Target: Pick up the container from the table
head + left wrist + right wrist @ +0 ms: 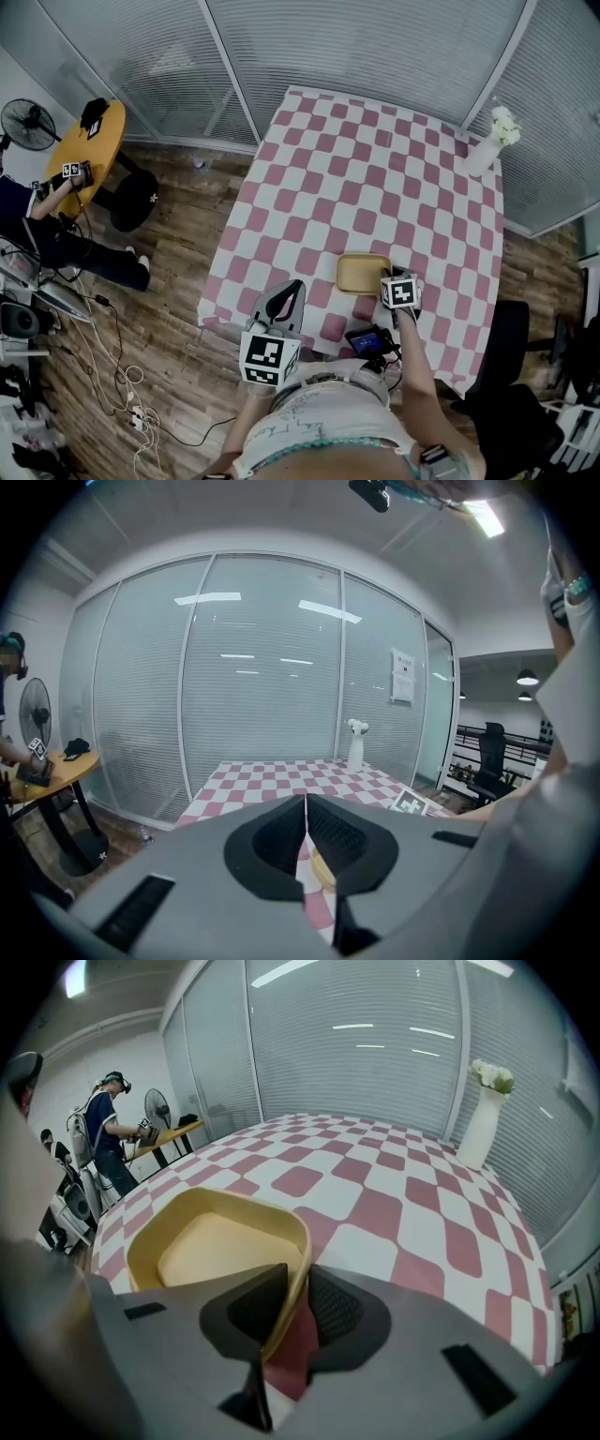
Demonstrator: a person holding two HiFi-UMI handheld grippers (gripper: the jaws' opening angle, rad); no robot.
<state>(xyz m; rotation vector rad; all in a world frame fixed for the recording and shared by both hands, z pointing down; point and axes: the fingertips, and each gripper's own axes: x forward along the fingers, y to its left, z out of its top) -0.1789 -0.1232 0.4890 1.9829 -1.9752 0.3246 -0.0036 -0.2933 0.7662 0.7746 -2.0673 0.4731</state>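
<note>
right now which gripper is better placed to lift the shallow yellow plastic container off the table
Right. The right gripper has its jaws pinched on the rim of the shallow yellow plastic container; the left gripper is shut, empty, apart from it at the near edge of the pink-checked table.

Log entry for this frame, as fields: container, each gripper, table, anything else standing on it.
container: yellow, empty, near the table's front edge
right gripper: jaws closed across the container's near right wall, one inside, one outside
left gripper: jaws together, nothing between them, left of the container and apart from it
table: pink-and-white checked cloth
other: white vase with flowers, far right corner
</note>
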